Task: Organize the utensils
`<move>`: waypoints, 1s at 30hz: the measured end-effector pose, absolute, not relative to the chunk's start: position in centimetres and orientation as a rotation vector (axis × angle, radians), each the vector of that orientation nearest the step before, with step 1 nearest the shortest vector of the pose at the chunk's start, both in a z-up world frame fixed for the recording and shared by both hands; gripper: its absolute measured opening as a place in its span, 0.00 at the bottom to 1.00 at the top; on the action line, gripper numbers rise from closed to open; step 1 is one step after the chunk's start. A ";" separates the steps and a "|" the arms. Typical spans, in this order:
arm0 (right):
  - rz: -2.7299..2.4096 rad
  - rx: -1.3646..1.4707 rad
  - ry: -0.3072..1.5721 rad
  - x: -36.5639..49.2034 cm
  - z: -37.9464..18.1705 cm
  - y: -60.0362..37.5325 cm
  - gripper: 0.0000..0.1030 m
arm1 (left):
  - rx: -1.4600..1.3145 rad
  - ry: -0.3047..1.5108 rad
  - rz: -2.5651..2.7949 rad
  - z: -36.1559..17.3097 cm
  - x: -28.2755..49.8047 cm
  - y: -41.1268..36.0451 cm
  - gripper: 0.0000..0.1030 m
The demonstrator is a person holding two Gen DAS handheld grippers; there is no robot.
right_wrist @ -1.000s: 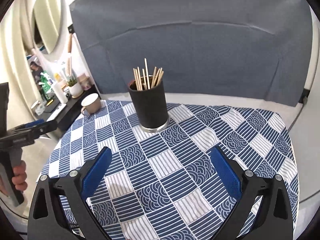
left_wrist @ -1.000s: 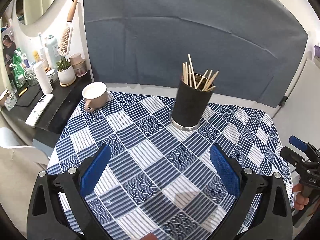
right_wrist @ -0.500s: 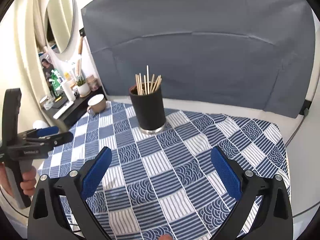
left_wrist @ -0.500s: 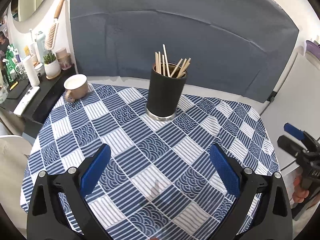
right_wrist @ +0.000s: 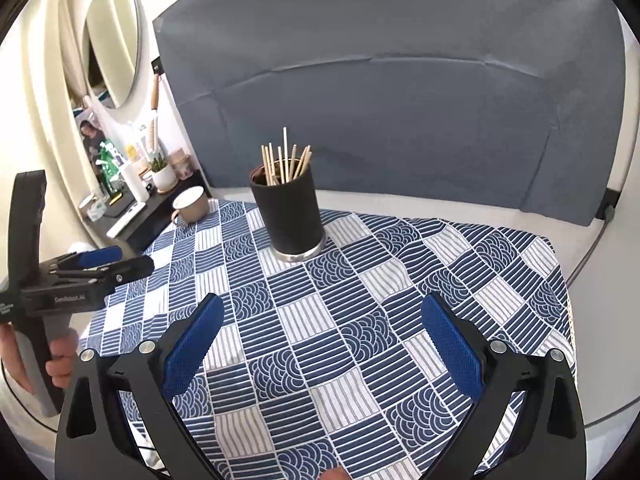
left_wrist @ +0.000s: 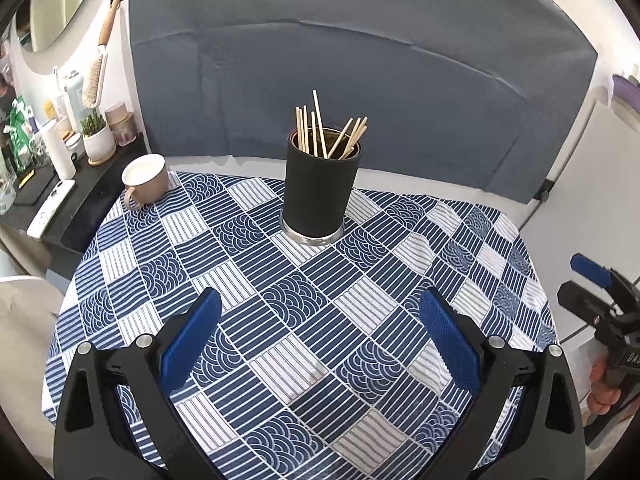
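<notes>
Every thin wooden chopstick you can see stands inside the black cylindrical holder, none loose beside it on the blue patterned tablecloth, and your left gripper and right gripper both hover spread wide and empty, so little looks left.

We see a matt black holder with a shiny metal base, pale wooden sticks, a printed cloth — and a glossy ceramic mug.

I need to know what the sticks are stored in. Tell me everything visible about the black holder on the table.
The black holder is an upright cylinder with a matte dark sleeve, a shiny metal base ring and a metallic inner wall. It stands on the blue patterned tablecloth toward the table's far side, right of the beige mug. Thin wooden sticks lean inside it. Neither gripper touches it.
</notes>
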State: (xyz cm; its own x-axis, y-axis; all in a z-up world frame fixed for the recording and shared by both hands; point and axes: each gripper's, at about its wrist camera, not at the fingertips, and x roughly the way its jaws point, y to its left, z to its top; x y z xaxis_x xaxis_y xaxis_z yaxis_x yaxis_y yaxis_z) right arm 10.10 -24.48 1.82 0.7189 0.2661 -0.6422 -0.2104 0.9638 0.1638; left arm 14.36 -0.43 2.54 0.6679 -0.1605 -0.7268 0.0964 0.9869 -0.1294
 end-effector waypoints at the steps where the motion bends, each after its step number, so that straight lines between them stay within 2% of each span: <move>1: 0.266 0.080 0.722 10.1 1.8 -24.6 0.92 | -0.098 0.832 -0.146 2.5 14.4 -0.4 0.94; 30: 0.309 0.047 0.717 10.8 1.3 -25.2 0.92 | -0.103 0.833 -0.105 2.5 14.1 -1.0 0.94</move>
